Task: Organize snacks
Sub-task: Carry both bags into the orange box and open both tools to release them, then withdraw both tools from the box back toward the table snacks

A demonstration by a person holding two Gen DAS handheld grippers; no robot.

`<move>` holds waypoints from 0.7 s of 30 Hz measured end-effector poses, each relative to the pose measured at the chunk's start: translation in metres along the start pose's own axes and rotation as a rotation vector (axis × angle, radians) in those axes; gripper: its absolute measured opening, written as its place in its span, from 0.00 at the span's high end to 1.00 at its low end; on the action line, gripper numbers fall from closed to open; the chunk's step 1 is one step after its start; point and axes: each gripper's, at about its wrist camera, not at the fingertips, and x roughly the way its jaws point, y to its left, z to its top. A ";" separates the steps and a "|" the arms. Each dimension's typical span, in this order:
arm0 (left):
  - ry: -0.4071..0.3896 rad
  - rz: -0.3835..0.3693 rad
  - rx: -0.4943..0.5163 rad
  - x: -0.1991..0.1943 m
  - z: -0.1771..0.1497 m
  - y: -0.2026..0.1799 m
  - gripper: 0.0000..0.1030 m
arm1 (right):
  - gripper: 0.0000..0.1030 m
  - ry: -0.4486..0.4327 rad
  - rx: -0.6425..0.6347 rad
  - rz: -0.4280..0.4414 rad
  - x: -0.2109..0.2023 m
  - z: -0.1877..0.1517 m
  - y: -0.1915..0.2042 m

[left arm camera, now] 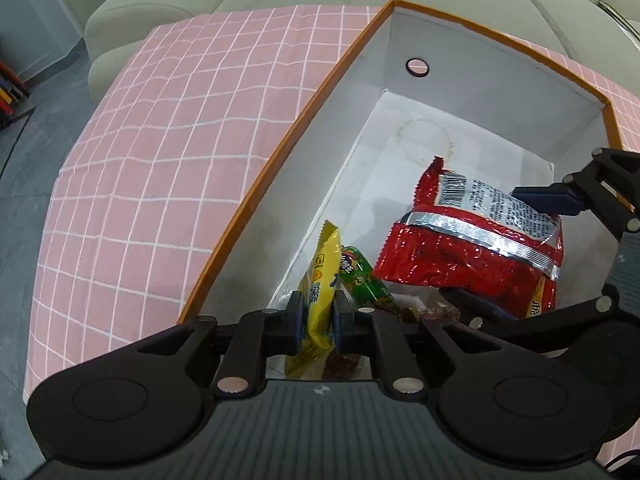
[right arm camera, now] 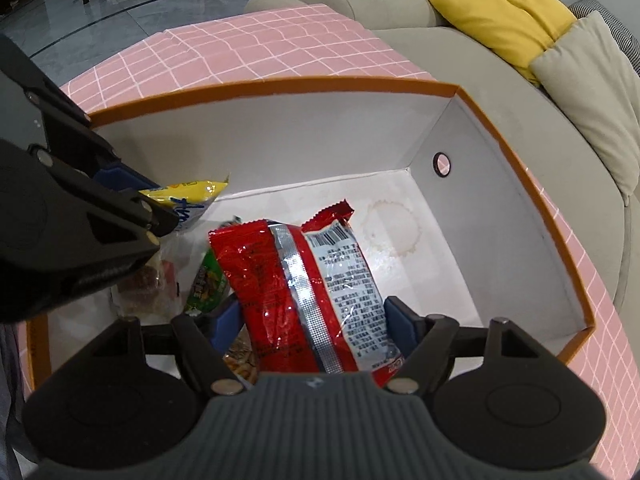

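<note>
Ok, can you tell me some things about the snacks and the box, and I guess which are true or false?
1. The left gripper pinches a yellow packet. True.
2. The right gripper holds a blue bottle. False: a red bag sits between its fingers.
3. Both held snacks are inside the box. True.
4. The box has a green rim. False: the rim is orange.
5. A green packet lies in the box. True.

Red packet (right arm camera: 288, 292) and yellow packet (left arm camera: 318, 300) stand upright inside orange-rimmed box (left arm camera: 256, 196).
</note>
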 end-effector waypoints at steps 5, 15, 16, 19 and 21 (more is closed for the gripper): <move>0.001 0.005 -0.007 0.004 -0.001 0.001 0.83 | 0.28 0.008 0.006 -0.001 0.001 -0.001 -0.002; -0.058 0.014 -0.002 -0.026 0.001 -0.004 0.51 | 0.14 -0.043 0.005 -0.015 -0.025 0.003 -0.005; -0.069 0.014 -0.004 -0.031 0.001 -0.004 0.48 | 0.14 -0.049 0.007 -0.019 -0.030 0.003 -0.006; -0.114 0.008 -0.021 -0.047 0.001 -0.005 0.45 | 0.13 -0.071 0.015 -0.034 -0.045 0.001 -0.009; -0.153 -0.003 -0.042 -0.060 0.001 -0.005 0.40 | 0.13 -0.081 0.035 -0.035 -0.056 0.001 -0.012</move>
